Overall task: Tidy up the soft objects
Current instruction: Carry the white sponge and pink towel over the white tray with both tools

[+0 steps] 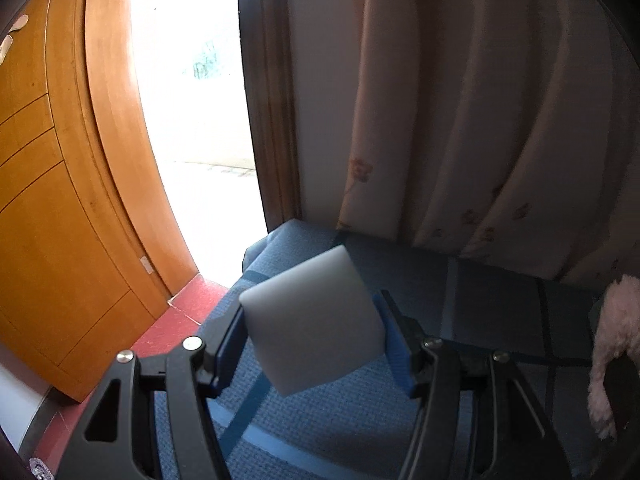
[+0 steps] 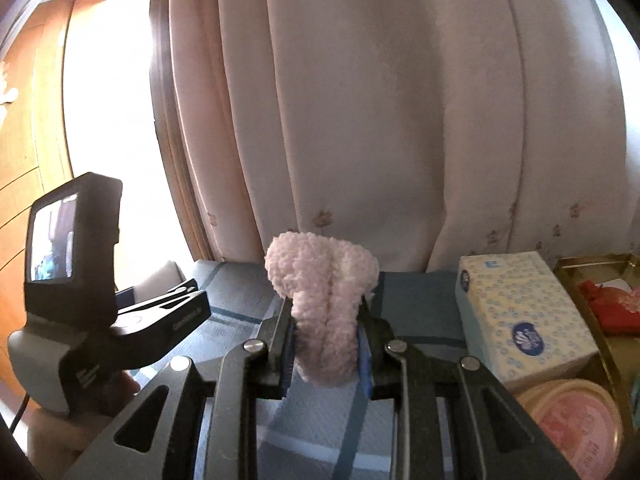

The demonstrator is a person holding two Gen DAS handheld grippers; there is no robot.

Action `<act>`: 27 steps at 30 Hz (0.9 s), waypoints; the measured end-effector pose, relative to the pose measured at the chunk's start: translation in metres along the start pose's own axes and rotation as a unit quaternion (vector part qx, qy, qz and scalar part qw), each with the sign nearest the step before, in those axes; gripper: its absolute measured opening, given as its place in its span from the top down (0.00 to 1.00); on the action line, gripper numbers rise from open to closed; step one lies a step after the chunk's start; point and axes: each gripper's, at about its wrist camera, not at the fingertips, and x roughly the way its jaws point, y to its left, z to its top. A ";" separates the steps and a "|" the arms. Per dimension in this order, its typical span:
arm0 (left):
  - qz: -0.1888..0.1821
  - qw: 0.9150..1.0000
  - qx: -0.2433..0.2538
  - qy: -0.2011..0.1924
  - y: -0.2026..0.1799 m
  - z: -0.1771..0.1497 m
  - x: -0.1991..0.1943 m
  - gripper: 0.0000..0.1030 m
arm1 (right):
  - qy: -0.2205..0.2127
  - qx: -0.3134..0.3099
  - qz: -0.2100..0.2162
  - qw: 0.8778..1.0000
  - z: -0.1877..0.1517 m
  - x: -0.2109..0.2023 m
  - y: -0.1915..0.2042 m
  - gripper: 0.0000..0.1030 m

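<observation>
- Left wrist view: the left hand-held gripper pinches a grey foam block between its blue pads, part-way spread to the block's width. The block sits tilted in the grip, lifted clear of the blue checked cloth that covers the surface below.
- Right wrist view: the right hand-held gripper is pressed together on a pink fluffy toy, squeezing its lower part so the plush bulges above the pads. The toy is held off the cloth in front of the pale curtain.
- At the right edge of the left view the same pink plush shows, so the two held things are near each other but apart.
- A tissue pack, a gold-rimmed tray with red cloth in it, and a pink-lidded round tub lie to the right on the same surface.
- Step in hand, as I judge it: both soft things are picked up and in carry, neither yet put down. Where they belong is not evident from these views.
- The next move calls for choosing a bare patch of cloth or a container and lowering each item until it rests there before spreading the pads.
- The foam's tilt suggests levelling the left wrist first, or the block may topple on release.
- The toy is squashed and should spring back once let go.
</observation>
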 end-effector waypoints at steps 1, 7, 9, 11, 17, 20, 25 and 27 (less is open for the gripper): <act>0.002 1.000 -0.001 -0.005 0.000 -0.001 -0.002 0.41 | -0.003 -0.002 0.000 1.000 -0.003 -0.007 -0.002 0.74; 0.005 1.000 -0.001 -0.008 -0.007 -0.009 -0.018 0.41 | -0.019 -0.013 0.005 1.000 -0.008 -0.030 0.001 0.74; 0.001 1.000 -0.004 -0.012 -0.009 -0.013 -0.025 0.41 | -0.022 -0.015 0.007 1.000 -0.008 -0.034 -0.002 0.74; 0.000 1.000 -0.004 -0.014 -0.012 -0.017 -0.032 0.41 | -0.025 -0.016 0.007 1.000 -0.007 -0.045 -0.002 0.74; -0.002 1.000 -0.009 -0.026 -0.015 -0.027 -0.048 0.41 | -0.040 -0.024 0.004 0.999 -0.014 -0.054 -0.002 0.74; -0.002 0.999 -0.010 -0.031 -0.017 -0.031 -0.055 0.41 | -0.042 -0.027 0.001 0.999 -0.018 -0.056 0.000 0.74; -0.007 0.999 -0.012 -0.031 -0.017 -0.034 -0.060 0.41 | -0.045 -0.027 -0.002 0.999 -0.020 -0.066 0.002 0.73; -0.008 0.999 -0.015 -0.031 -0.015 -0.033 -0.061 0.41 | -0.044 -0.029 -0.001 0.999 -0.020 -0.069 0.003 0.73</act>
